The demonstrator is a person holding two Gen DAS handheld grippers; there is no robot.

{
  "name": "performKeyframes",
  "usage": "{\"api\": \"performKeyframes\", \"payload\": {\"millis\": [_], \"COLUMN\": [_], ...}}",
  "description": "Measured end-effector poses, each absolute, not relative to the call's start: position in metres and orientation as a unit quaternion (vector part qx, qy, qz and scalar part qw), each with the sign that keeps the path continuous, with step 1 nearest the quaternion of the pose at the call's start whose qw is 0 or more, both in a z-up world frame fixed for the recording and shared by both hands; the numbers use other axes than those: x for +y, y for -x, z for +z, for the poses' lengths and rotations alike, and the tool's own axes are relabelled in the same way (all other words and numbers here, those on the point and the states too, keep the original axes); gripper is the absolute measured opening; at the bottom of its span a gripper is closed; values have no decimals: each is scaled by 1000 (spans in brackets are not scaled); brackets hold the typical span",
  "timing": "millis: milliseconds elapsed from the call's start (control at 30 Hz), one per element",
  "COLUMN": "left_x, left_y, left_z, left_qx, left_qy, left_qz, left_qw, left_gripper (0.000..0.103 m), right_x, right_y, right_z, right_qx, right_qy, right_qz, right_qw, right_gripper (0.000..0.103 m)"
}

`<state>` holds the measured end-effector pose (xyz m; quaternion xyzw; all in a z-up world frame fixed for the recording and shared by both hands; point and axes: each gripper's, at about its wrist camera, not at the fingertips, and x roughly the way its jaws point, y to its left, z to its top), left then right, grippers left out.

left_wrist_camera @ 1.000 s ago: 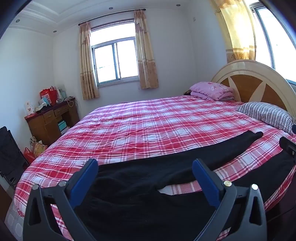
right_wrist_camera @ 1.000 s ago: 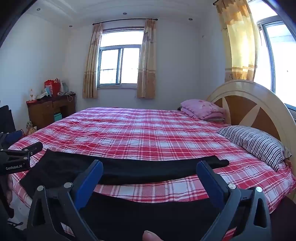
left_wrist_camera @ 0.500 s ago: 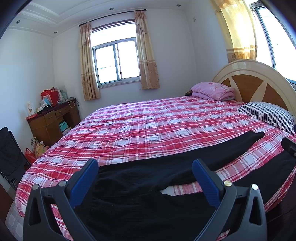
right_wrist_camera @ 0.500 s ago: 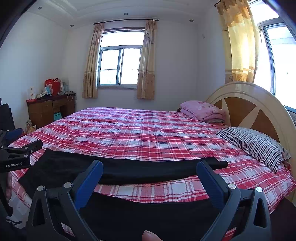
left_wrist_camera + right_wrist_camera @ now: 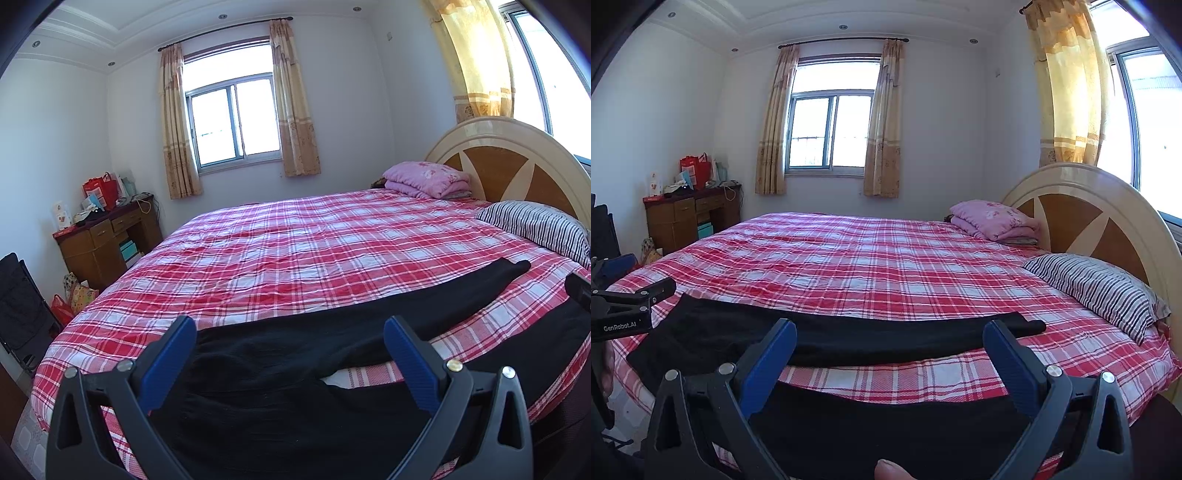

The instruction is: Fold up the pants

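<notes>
On near edge of red plaid bed (image 5: 886, 266): black pants (image 5: 827, 336) spread flat, one leg toward striped pillow (image 5: 1100, 291), other leg at bed edge. Left hand-held gripper (image 5: 290, 345) and right hand-held gripper (image 5: 890, 349) both spread wide, holding nothing, above pants. "GenRobot.AI" legible on left unit, right wrist view.

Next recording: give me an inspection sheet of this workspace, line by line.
Surface: bed with red plaid sheet.
Job's things: black pants spread along the near edge, legs apart, unfolded.
Clutter: striped pillow and folded pink blanket by the headboard.
Grippers: left gripper and right gripper both open, holding nothing.
Cables: a cord on the desk.
Surroundings: cluttered wooden desk, curtained window, bags on the floor.
</notes>
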<state>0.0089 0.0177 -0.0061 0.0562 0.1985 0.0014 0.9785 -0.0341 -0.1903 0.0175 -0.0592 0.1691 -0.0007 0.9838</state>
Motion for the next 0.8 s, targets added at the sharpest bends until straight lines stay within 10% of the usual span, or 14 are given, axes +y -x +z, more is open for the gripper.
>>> {"api": "performKeyframes", "payload": {"millis": [800], "left_x": [21], "left_y": [-9], "left_z": [-7], "left_qx": [200], "left_qy": [-56], "left_qz": [1], "left_qw": [978], "left_gripper": [103], "right_x": [-189], "right_y": [32], "right_z": [15], "right_qx": [174], "right_qy": [64], "right_qz": [-2], "right_qw": [983], "right_gripper": [102]}}
